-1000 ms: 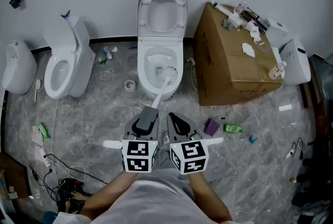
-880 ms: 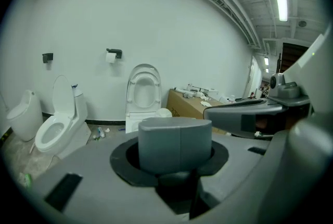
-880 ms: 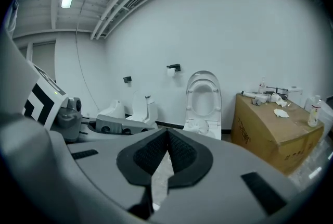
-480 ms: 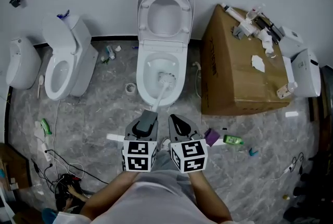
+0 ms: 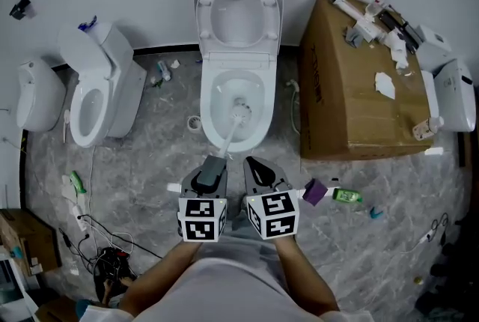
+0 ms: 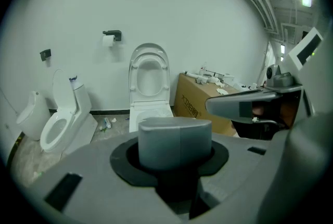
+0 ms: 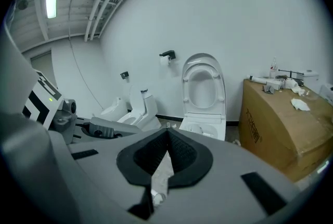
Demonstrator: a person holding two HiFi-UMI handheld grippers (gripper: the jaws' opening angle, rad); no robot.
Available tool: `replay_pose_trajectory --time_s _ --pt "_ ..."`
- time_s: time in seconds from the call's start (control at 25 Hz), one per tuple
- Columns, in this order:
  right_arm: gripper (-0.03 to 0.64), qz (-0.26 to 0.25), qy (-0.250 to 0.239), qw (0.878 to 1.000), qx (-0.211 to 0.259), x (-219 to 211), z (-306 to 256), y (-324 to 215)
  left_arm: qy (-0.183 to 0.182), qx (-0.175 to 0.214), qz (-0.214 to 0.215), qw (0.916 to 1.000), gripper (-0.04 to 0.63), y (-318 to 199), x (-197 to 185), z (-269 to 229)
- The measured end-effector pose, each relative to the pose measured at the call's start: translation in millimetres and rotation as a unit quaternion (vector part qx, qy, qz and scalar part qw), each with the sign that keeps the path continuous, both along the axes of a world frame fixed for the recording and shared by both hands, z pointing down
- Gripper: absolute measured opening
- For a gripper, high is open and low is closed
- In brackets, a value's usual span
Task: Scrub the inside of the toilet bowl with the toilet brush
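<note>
A white toilet (image 5: 236,36) stands in the middle with lid and seat raised. The toilet brush's white bristle head (image 5: 239,110) sits inside the bowl (image 5: 217,114), and its pale shaft slopes back toward me. My left gripper (image 5: 212,167) is shut on the brush's grey handle (image 6: 174,139), which fills the left gripper view. My right gripper (image 5: 259,168) hovers just right of it, in front of the bowl, shut with nothing between its black pads (image 7: 179,152). The same toilet (image 7: 204,106) shows ahead in the right gripper view.
A large cardboard box (image 5: 359,88) with clutter on top stands right of the toilet. At left are a second toilet (image 5: 93,92) and a urinal (image 5: 37,96). On the marble floor lie a tape roll (image 5: 194,123), a green bottle (image 5: 346,195), a purple item (image 5: 314,192) and cables (image 5: 97,253).
The brush head has shifted slightly within the bowl, from its right side toward the middle. The head view has drifted, and both grippers keep their grip and place.
</note>
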State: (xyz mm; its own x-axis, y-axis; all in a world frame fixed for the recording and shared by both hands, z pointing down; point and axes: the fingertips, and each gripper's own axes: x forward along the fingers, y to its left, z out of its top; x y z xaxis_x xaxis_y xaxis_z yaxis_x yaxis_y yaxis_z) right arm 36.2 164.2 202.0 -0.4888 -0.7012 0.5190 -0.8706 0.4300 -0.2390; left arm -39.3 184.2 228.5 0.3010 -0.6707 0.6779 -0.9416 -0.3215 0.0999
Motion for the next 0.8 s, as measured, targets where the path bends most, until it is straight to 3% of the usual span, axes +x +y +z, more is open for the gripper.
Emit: replay_pose_trajectory --time_s 0.4,0.8 --pt "-0.002 0.039 0.013 0.999 -0.034 -20 45 -79 0.007 -0.054 0.046 0.9975 0.158 -82 -22 60" --pt "-0.002 0.106 0.033 0.989 -0.095 -48 113 -164 0.017 -0.125 0.120 0.9847 0.158 -157 -51 149"
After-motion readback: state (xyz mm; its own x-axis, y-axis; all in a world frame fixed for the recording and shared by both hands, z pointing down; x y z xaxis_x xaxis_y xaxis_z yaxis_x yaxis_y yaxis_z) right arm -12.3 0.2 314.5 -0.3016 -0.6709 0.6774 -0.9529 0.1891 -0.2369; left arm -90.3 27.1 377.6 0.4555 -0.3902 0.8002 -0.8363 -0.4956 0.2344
